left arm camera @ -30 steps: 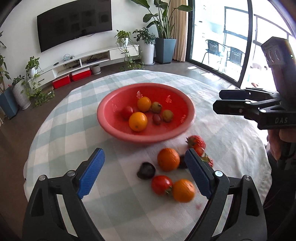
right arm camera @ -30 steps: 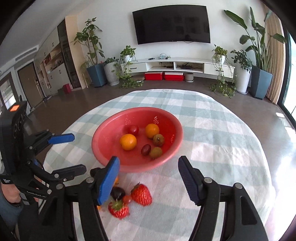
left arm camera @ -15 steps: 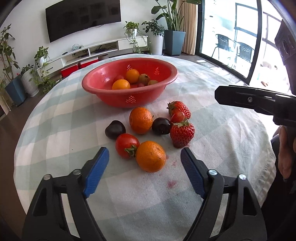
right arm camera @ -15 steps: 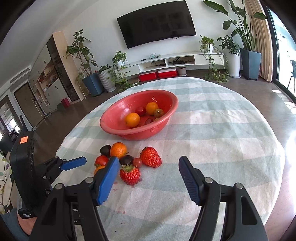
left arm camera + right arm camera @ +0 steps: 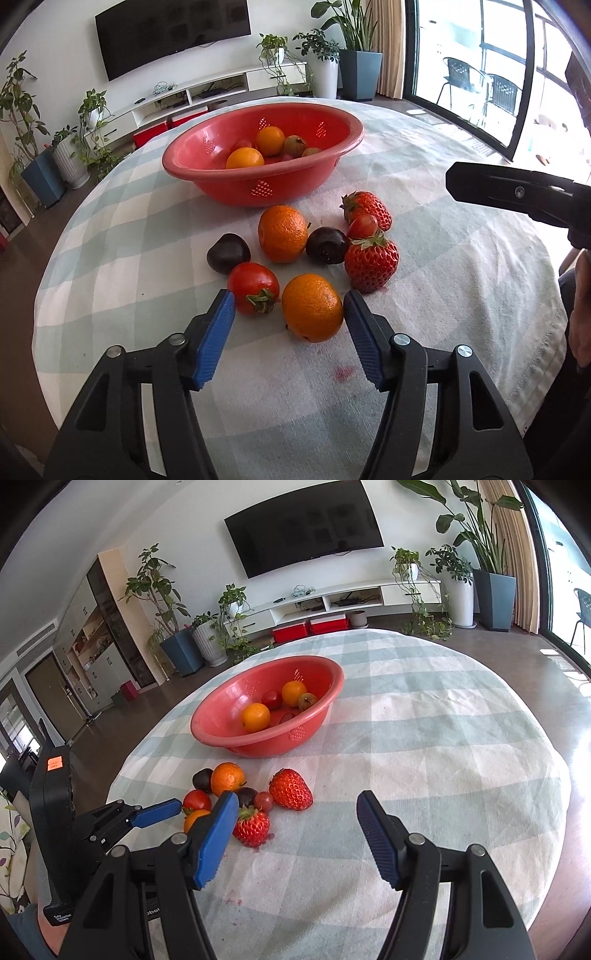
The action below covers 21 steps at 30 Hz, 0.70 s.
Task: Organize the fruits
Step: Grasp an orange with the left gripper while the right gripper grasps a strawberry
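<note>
The left gripper (image 5: 290,306) is closing its fingers around the nearest orange (image 5: 312,307) on the bench (image 5: 443,280), not yet pressing. The right gripper (image 5: 297,814) gapes empty. Loose: two oranges, two strawberries tipped down-right, one tomato (image 5: 253,288).

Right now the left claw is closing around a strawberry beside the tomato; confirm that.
Not a strawberry: the left wrist view shows the left claw closing around an orange, with its blue pads apparently not yet pressing. That orange does lie beside the tomato.
</note>
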### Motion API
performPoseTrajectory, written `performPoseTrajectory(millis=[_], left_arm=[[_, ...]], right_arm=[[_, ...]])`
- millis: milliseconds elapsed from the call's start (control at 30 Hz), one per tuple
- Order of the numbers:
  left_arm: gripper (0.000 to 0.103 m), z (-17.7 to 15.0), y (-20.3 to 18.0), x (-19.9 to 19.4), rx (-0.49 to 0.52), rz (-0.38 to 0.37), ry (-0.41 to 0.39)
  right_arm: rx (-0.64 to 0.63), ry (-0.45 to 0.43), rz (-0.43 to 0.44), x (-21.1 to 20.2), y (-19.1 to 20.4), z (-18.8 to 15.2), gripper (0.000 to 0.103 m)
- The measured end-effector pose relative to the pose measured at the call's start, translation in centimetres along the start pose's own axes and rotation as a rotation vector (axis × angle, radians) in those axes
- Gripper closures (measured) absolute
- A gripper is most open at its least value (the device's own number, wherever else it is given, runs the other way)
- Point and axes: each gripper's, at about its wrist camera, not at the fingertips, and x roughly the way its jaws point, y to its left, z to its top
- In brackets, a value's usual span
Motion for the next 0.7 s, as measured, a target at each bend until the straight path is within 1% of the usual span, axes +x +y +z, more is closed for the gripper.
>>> performPoseTrajectory(millis=[133, 167, 200, 233, 300, 367, 467, 600, 700], left_arm=[[0.042, 0.0, 0.1, 0.2, -0.001, -0.006, 0.003], [0.044, 0.0, 0.2, 0.2, -0.002, -0.010, -0.001], [0.052, 0.0, 0.3, 0.1, -0.003, -0.012, -0.005], [0.054, -0.1, 0.4, 0.1, -0.002, -0.024, -0.004], [0.064, -0.2, 0.5, -0.1, -0.003, -0.048, -0.007], [0.064, -0.4, 0.5, -0.3, 0.002, -0.053, -0.012], [0.067, -0.8, 1.0, -0.7, -0.016, -0.072, -0.028], [0.069, -1.2, 2.3, -1.5, -0.055, -0.100, -0.051], [0.070, -1.6, 3.1, -1.9, -0.083, -0.122, -0.066]], right_arm=[[-0.011, 0.017, 0.005, 0.4, 0.1, -0.3, 0.033], [-0.013, 0.021, 0.006, 0.4, 0.2, -0.3, 0.033], [-0.015, 0.024, 0.006, 0.5, 0.2, -0.4, 0.033], [-0.020, 0.027, 0.004, 0.6, 0.3, -0.4, 0.033], [-0.031, 0.037, -0.002, 0.9, 0.5, -0.6, 0.033], [-0.039, 0.053, -0.001, 1.2, 0.8, -0.7, 0.033], [-0.068, 0.082, 0.002, 1.8, 1.8, -1.0, 0.033], [-0.111, 0.122, 0.009, 2.8, 3.2, -1.2, 0.033], [-0.117, 0.159, 0.001, 3.7, 4.0, -1.2, 0.034]])
